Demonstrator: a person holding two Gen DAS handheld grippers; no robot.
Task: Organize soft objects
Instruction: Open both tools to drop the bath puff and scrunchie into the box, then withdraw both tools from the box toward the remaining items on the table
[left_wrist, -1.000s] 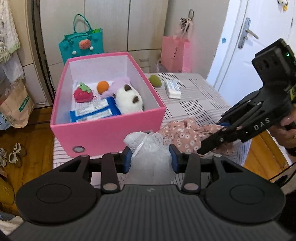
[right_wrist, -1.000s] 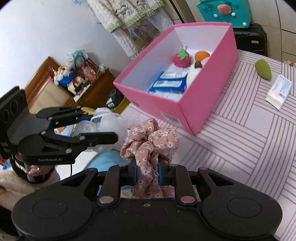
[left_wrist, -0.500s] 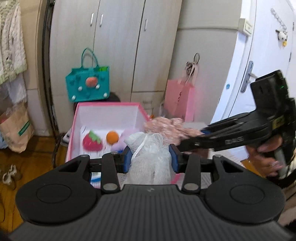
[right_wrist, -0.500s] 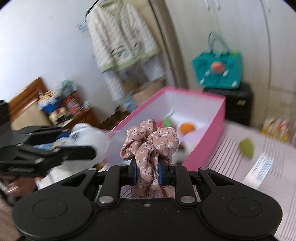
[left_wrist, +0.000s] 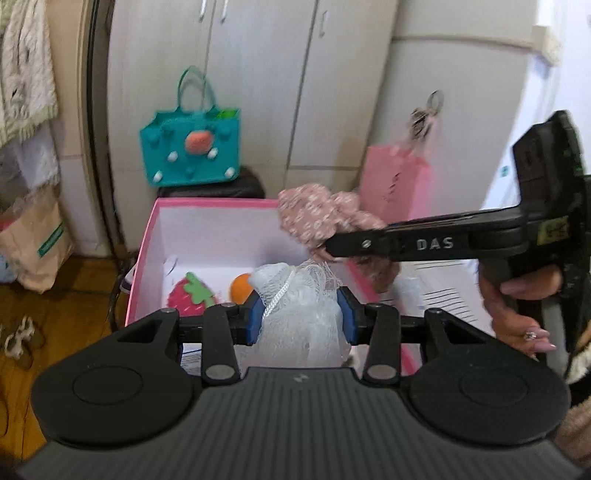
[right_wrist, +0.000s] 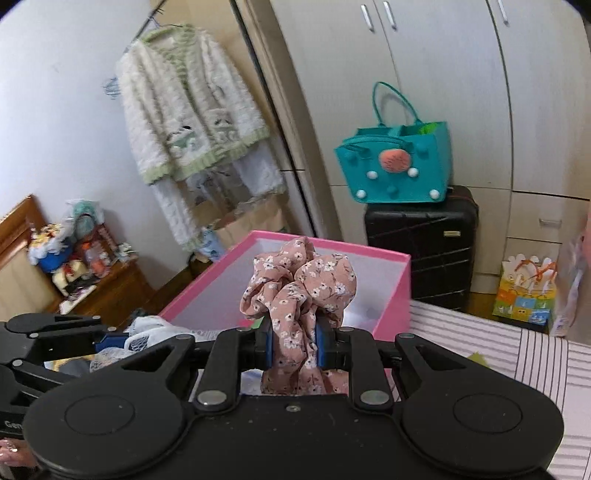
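Quick count: two claws are showing, the left claw (left_wrist: 301, 319) and the right claw (right_wrist: 294, 345), each squeezing one soft thing. That's one white mesh pouf (left_wrist: 301, 306) and one floral scrunchie (right_wrist: 297, 286). One pink box (left_wrist: 146, 251) is sitting there, holding one felt strawberry (left_wrist: 190, 295) and one orange ball (left_wrist: 240, 288). One teal bag (right_wrist: 397, 166) is resting on one black suitcase (right_wrist: 421, 247).

Soft, even daylight fills the room, with no hard shadows and no glare. The left wrist view is smeared by motion: the cupboard doors (left_wrist: 258, 92), the teal bag (left_wrist: 190, 151) and the pink gift bag (left_wrist: 397, 181) all look streaky, and the right edge washes out white. The right wrist view is sharper, though the wardrobe (right_wrist: 424, 92) bows outward and the corners go dark.
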